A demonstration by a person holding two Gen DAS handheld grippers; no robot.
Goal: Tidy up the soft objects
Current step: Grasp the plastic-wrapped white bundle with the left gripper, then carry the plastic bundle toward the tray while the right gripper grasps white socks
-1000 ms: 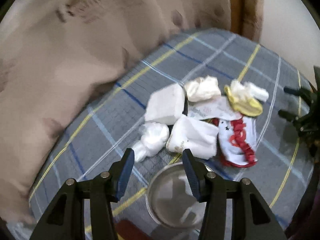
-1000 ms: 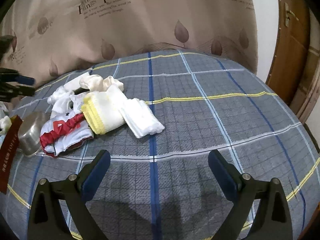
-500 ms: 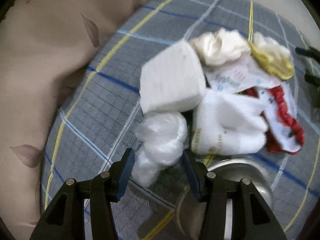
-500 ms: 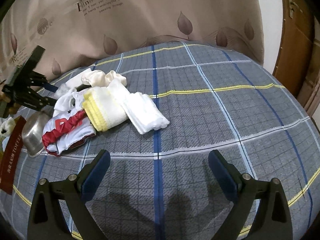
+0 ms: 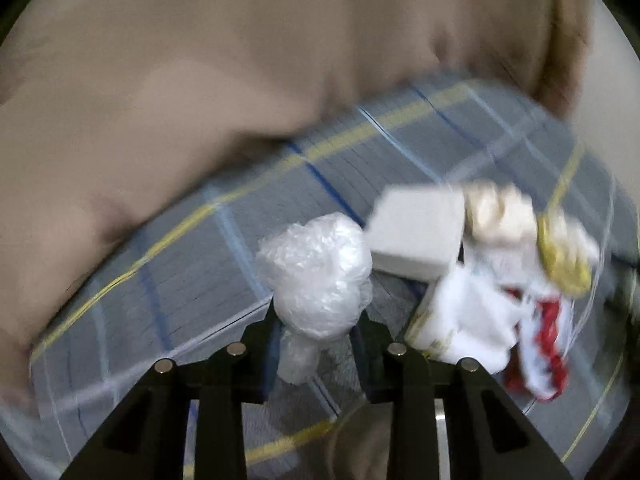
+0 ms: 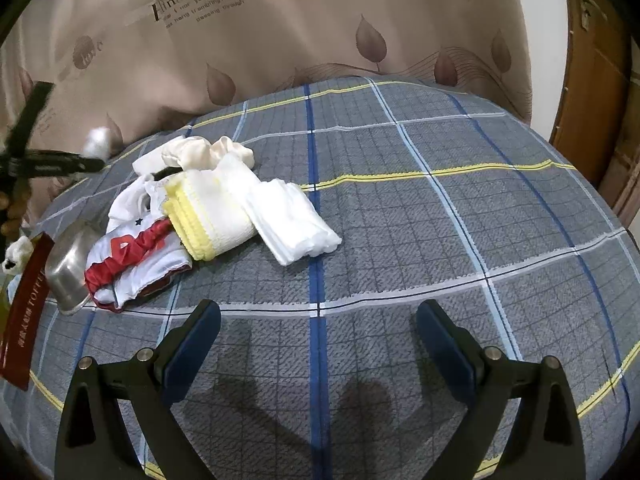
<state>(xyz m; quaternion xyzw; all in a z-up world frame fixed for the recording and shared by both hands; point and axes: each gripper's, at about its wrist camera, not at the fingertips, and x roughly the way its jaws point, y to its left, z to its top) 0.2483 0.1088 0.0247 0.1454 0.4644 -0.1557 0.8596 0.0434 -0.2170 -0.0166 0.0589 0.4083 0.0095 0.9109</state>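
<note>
A crumpled ball of clear plastic wrap sits between the fingers of my left gripper, whose jaws are closing and pinch its lower part. In the right wrist view the ball hangs above the bed's far left edge at the left gripper. The pile beside it holds a white foam block, a cream cloth, a yellow-trimmed cloth, a folded white pad and a red-and-white garment. My right gripper stands open over bare bedspread, holding nothing.
A metal bowl and a dark red box lie at the left edge of the grey plaid bedspread. A beige leaf-print curtain hangs behind, with a wooden door at the right.
My left gripper moved onto the plastic ball, closed around it and raised it off the bedspread away from the pile. The right gripper stayed in place.
</note>
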